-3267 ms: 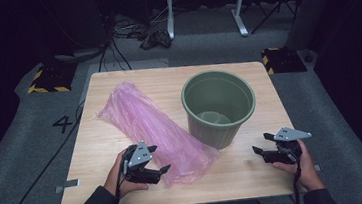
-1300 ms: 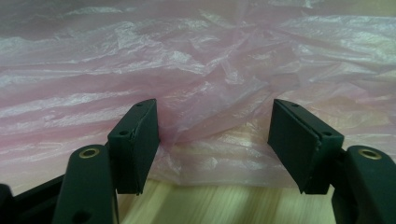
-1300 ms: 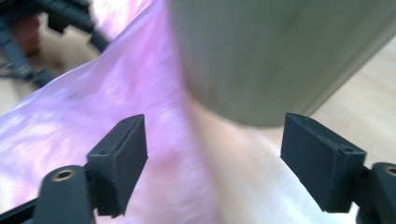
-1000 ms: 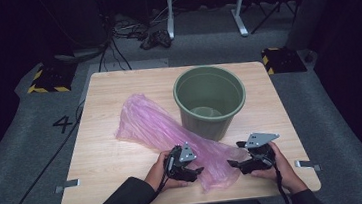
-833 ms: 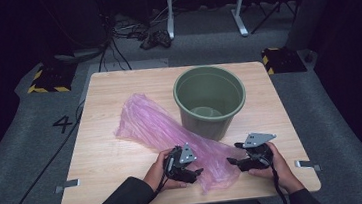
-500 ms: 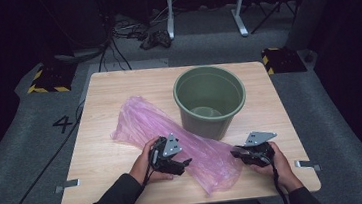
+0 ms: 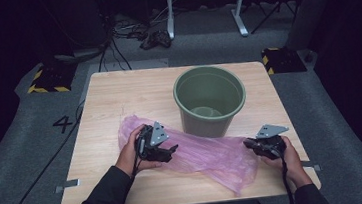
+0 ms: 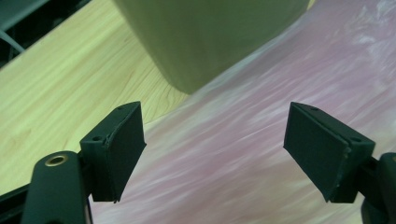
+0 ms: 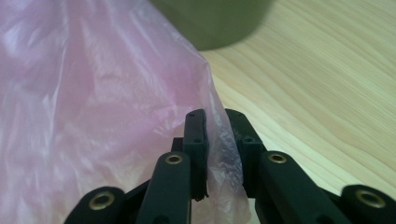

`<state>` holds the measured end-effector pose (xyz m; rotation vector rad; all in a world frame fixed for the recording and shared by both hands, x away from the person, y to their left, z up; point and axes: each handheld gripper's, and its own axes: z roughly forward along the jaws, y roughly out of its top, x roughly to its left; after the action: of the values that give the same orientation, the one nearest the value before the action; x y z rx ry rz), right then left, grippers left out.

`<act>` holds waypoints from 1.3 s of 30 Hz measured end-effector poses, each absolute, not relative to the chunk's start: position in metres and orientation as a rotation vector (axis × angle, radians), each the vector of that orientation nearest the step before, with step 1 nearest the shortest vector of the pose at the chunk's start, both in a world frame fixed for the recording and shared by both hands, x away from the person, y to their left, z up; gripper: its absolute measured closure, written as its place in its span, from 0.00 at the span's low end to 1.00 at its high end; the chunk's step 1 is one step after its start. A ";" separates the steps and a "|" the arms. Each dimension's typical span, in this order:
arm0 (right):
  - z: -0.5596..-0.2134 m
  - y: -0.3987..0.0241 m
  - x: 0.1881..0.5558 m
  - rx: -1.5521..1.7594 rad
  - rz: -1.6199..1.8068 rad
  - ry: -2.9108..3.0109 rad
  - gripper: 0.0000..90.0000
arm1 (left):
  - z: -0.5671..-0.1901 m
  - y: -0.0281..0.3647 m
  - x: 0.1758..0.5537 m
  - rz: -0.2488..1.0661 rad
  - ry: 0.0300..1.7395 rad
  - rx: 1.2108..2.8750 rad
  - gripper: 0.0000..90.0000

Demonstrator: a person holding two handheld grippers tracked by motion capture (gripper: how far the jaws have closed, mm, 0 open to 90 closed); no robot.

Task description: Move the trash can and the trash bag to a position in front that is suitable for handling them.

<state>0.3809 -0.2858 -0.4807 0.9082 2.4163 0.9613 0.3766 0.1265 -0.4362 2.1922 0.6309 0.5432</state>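
High view: a pink plastic bag (image 7: 209, 152) lies across the counter (image 7: 118, 95) at about 6 o'clock from the green bucket (image 7: 210, 99). The left gripper (image 7: 170, 152) hovers over the bag's left part; the right gripper (image 7: 249, 144) sits at its right end.

Left gripper view: the fingers (image 8: 122, 142) stand wide apart above the bag, gripping nothing, the bucket at 12 o'clock.

Right gripper view: the fingers (image 9: 196, 140) have just been closing and pinch a fold of the bag.
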 end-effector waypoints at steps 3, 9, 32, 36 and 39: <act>-0.480 -0.300 0.385 0.962 0.977 2.387 0.91 | -0.436 0.136 0.376 0.509 0.637 2.172 0.23; -0.479 -0.318 0.390 1.034 0.939 2.326 0.91 | -0.441 0.159 0.373 0.465 0.684 2.168 0.23; -0.417 -0.314 0.351 0.948 1.121 2.185 0.28 | -0.486 0.170 0.348 0.294 0.691 2.287 0.33; -0.414 -0.287 0.349 0.882 1.150 2.228 0.27 | -0.492 0.164 0.350 0.301 0.696 2.301 0.32; -0.416 -0.272 0.355 0.841 1.136 2.272 0.27 | -0.495 0.162 0.352 0.301 0.706 2.303 0.32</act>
<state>0.3548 -0.2722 -0.4158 0.8409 2.2719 1.1358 0.3518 0.1616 -0.4946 2.3034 0.7063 0.3007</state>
